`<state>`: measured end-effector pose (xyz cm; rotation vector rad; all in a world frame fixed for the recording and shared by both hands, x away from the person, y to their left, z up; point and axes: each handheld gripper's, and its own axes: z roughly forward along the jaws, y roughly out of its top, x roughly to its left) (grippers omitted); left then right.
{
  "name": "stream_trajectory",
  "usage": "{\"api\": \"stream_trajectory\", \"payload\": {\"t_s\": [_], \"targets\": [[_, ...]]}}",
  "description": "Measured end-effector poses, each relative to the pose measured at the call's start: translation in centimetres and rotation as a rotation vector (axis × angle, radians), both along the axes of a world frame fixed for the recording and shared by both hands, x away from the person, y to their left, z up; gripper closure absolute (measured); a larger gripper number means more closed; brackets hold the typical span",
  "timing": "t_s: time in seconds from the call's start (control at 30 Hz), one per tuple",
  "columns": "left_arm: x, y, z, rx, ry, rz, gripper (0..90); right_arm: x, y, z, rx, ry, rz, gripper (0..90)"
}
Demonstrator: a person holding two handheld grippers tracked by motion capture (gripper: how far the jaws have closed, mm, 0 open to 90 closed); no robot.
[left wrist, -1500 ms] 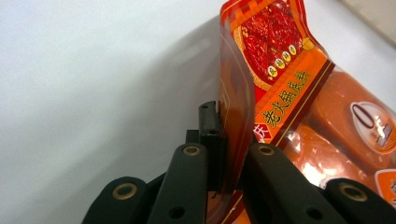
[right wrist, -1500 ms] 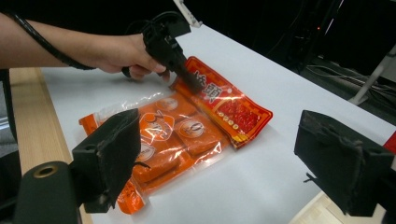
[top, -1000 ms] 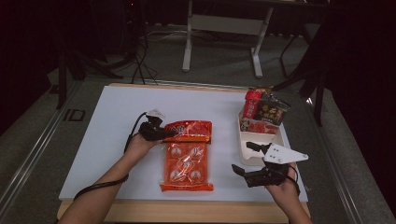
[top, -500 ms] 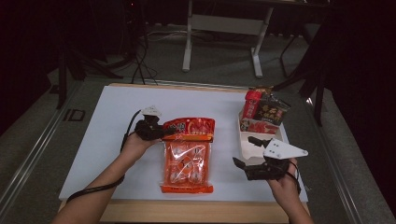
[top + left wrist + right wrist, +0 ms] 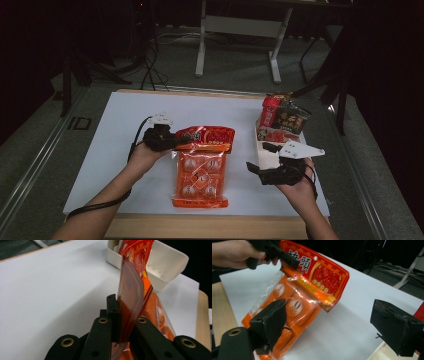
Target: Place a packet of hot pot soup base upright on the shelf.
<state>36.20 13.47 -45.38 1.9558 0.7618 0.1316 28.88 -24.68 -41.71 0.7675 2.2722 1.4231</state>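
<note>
Lifted since a second ago, the orange snack bag's [image 5: 202, 167] red top hangs pinched in the left gripper [image 5: 176, 140]; its bottom rests on the table [image 5: 110, 150]. Right gripper [image 5: 256, 170] gapes empty between bag and white tray [image 5: 266, 156] of snacks.

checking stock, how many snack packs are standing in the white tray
3 as far as I can tell in the white tray at the table's right: a red pack at left, a dark pack beside it, a brownish one behind. More may be hidden.
</note>
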Motion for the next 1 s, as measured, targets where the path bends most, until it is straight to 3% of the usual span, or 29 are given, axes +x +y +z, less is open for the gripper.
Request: {"api": "stream_trajectory", "payload": {"t_s": [0.33,0.5,0.8,0.93,0.97,1.0], "targets": [[-1.7,-0.2,1.5,-0.024,-0.049,-0.055,89.5,2.2,1.5,0.7,0.031,0.012,0.031,15.6],[-2.7,-0.1,2.1,-0.043,-0.079,-0.087,89.5,3.4,2.7,0.2,0.036,0.037,0.046,15.5],[-3.9,-0.1,2.5,-0.075,-0.096,-0.115,89.6,4.9,4.7,-1.3,0.038,0.082,0.097,16.2],[-4.3,-0.2,2.6,-0.081,-0.102,-0.119,89.5,5.2,5.1,-1.5,0.054,0.094,0.113,22.1],[-4.5,-0.2,2.7,-0.084,-0.105,-0.125,89.5,5.2,5.6,-1.7,0.056,0.105,0.136,30.3],[-4.5,-0.2,2.8,-0.083,-0.108,-0.126,89.5,5.2,5.7,-1.7,0.054,0.107,0.146,32.7]]}}
